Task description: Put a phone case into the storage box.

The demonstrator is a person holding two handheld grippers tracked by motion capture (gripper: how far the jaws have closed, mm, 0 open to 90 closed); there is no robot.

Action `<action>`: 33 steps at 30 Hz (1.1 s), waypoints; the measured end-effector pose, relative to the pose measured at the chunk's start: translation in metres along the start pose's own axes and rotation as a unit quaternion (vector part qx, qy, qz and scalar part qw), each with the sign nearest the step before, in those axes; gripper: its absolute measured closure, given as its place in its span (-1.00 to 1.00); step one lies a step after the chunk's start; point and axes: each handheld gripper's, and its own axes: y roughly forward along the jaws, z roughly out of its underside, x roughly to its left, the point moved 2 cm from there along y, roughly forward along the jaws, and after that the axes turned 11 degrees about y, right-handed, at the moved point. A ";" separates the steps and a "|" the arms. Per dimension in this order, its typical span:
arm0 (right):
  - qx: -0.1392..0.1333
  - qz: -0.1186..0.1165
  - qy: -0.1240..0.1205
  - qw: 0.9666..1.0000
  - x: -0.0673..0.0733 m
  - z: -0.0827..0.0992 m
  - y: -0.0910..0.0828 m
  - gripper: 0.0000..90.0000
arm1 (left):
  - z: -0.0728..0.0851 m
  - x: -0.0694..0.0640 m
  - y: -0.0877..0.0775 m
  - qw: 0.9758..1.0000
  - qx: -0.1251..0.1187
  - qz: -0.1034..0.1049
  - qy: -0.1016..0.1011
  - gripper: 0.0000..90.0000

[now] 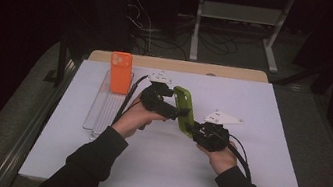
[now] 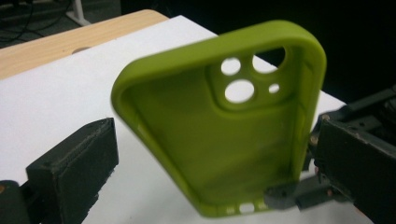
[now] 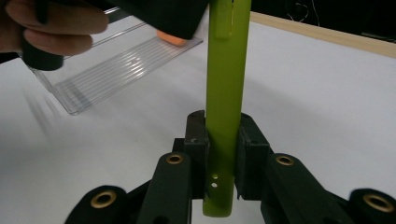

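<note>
- Looking down from the high view, I have the green phone case (image 1: 184,110) held up off the white table (image 1: 243,171) between my two claws. The right gripper (image 1: 197,129) has its lower end, and the left gripper (image 1: 178,110) is against its side edge partway up. The case's long axis runs from the right claw up and away toward the far side of the table. An orange phone case (image 1: 120,72) stands in a clear ribbed tray (image 1: 101,108) beyond and to the outer side of my left claw, well apart from the green one.
- Turning to the left gripper view, the green phone case (image 2: 224,135) sits straight ahead with its hollow inside facing me and its camera cut-outs at the top. My own jaws stand wide apart, one low at the left and one at the right, with the case between them, nearer the right jaw; I cannot tell whether it touches. The other claw's tip pinches the case's bottom rim. The material looks like soft matte silicone with rounded corners and a thick lip.
- Checking the right gripper view, the green phone case (image 3: 225,93) is edge-on, rising straight up from between my jaws, which are closed snugly on both faces near its lower end. I judge the grip firm, and the left claw is the free one to take the next hold.
</note>
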 end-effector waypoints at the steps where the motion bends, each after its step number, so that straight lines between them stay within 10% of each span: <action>1: -0.003 -0.001 -0.006 1.000 0.000 0.000 0.001 0.69 | 0.000 -0.001 0.001 1.000 -0.002 0.001 -0.004 -1.00; 20: 0.009 0.000 -0.011 1.000 0.001 0.004 0.007 0.69 | 0.001 0.004 0.009 0.999 -0.026 0.005 -0.042 -0.80; 30: 0.016 0.007 -0.020 1.000 -0.001 0.006 0.005 0.66 | -0.002 0.000 0.011 0.999 -0.024 0.009 -0.031 -0.74; 33: 0.021 0.006 -0.027 0.999 -0.002 0.005 0.005 0.39 | -0.005 -0.001 0.010 0.999 -0.023 0.001 -0.022 -0.72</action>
